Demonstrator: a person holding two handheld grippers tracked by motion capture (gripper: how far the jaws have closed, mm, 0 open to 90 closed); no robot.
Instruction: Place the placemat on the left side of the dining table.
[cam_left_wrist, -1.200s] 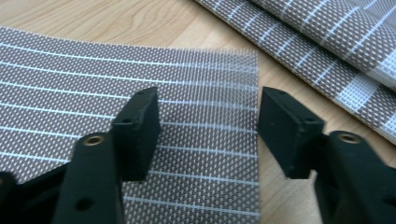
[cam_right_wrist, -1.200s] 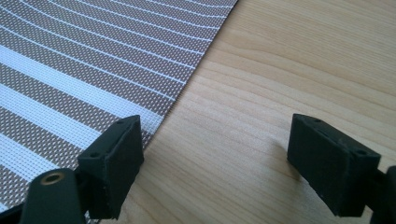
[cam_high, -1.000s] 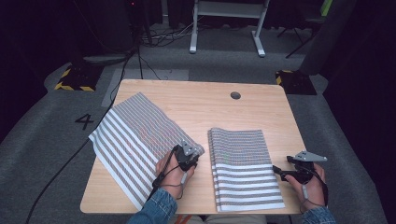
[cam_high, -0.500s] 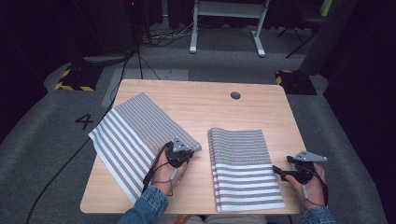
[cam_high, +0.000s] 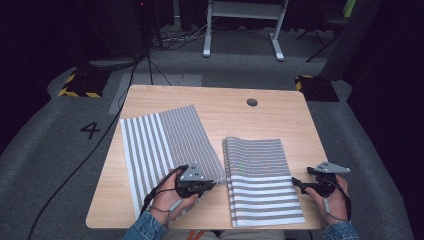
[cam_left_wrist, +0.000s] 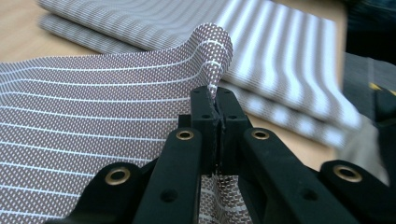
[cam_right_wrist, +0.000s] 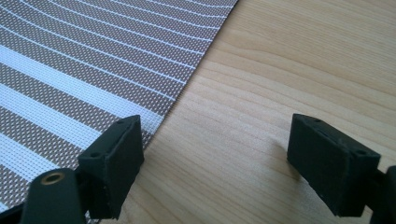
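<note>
L gripper (cam_left_wrist: 211, 100) now pinching left mat (cam_high: 160, 145) corner; R gripper (cam_high: 299, 183) unmoved.

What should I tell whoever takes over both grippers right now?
Left gripper: shut on the lifted near corner of the flat grey-and-white striped woven mat on the left of the light wooden table.
Right gripper: open, empty, beside the right edge of the folded striped mat, not touching it.
Done: one mat lies folded.
Left: probably fold the flat mat over; the right gripper is free to help.
</note>
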